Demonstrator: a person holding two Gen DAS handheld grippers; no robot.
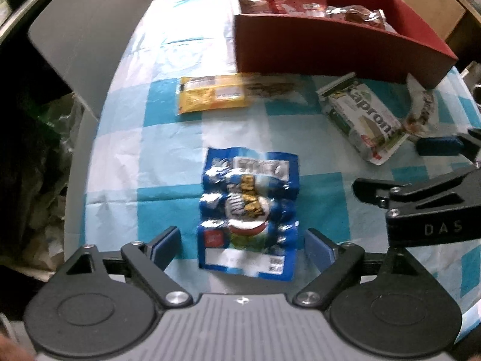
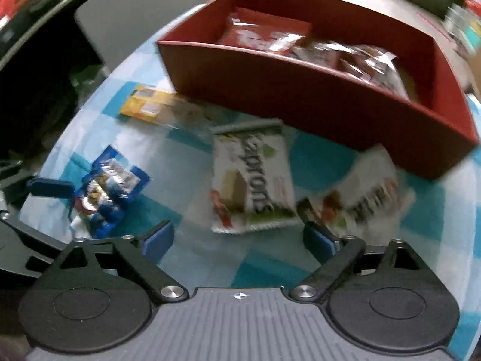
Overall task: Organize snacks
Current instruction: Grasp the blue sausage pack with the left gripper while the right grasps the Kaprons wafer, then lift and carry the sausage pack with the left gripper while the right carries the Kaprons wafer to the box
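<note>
A crumpled blue snack bag [image 1: 249,210] lies on the checked tablecloth between the open fingers of my left gripper [image 1: 243,245], which is empty. The bag also shows in the right wrist view [image 2: 108,192]. A white and green wafer pack [image 2: 249,177] lies just ahead of my open, empty right gripper [image 2: 239,240]; it also shows in the left wrist view [image 1: 360,120]. A white snack bag [image 2: 366,189] lies to its right. A yellow packet [image 1: 210,93] lies farther back. A red box [image 2: 315,105] holds several red and dark snack packs [image 2: 264,33].
The blue and white checked cloth [image 1: 168,156] covers a round table. The red box [image 1: 330,48] stands at the far side. A grey chair back [image 1: 84,30] is beyond the table's left edge. The right gripper [image 1: 433,177] shows at the right of the left wrist view.
</note>
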